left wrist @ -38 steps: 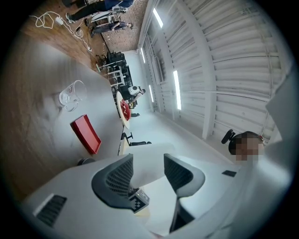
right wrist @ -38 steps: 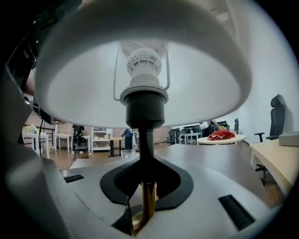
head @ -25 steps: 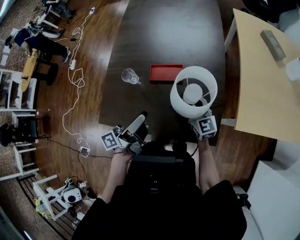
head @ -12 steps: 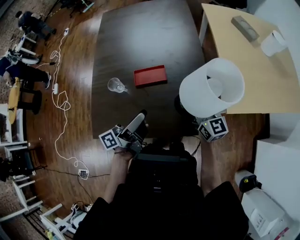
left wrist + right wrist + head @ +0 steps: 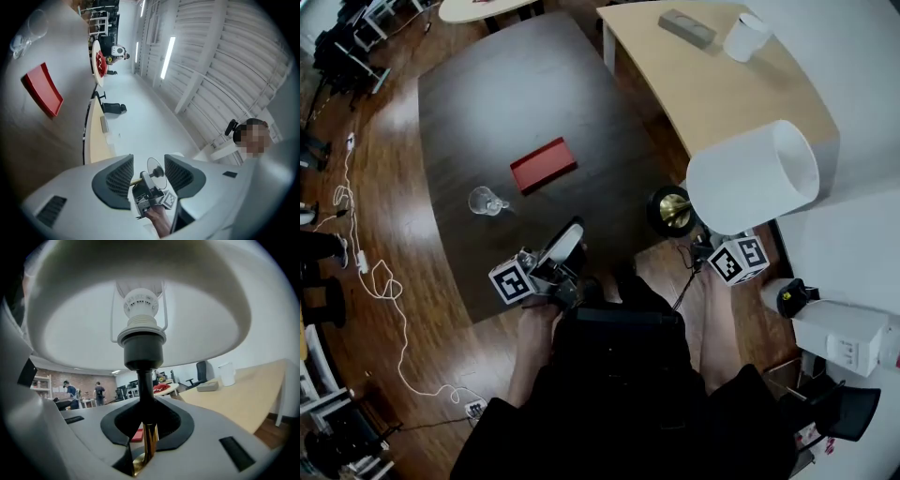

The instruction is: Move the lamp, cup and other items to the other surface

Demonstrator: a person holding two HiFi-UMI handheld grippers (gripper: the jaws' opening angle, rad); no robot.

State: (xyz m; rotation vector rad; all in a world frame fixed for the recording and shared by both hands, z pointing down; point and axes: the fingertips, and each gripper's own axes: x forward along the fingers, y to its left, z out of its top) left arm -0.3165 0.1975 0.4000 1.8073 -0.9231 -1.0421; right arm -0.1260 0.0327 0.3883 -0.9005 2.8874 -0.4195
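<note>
Head view, lamp: the lamp [image 5: 755, 176] hangs tilted at 2 o'clock from the person, clear of both tables; its shade [image 5: 769, 164] leans towards the light table [image 5: 722, 94], its brass base [image 5: 672, 210] is near the dark table's [image 5: 487, 103] edge
Head view, right gripper: the right gripper [image 5: 708, 242] sits under the shade at 3 o'clock and carries the lamp
Head view, left gripper: the left gripper [image 5: 567, 239] is at 9 o'clock, over the dark table's near edge, carrying nothing
Head view, other items: red tray [image 5: 543, 164] at 11 o'clock and glass [image 5: 486, 201] at 10 o'clock, both on the dark table; white cup [image 5: 746, 37] and grey box [image 5: 686, 28] at 1 o'clock on the light table
Left gripper view: jaws apart with nothing between them; red tray [image 5: 42, 91] at 10 o'clock
Right gripper view: jaws clamped on the lamp's stem [image 5: 146, 399]; bulb [image 5: 140, 305] at 12 o'clock; white cup [image 5: 226, 373] at 3 o'clock on the light table
Progress: early to middling, as I judge it; the lamp is in the air and not yet set down; the cup stands on the light table already; the tray and the glass are left to move
</note>
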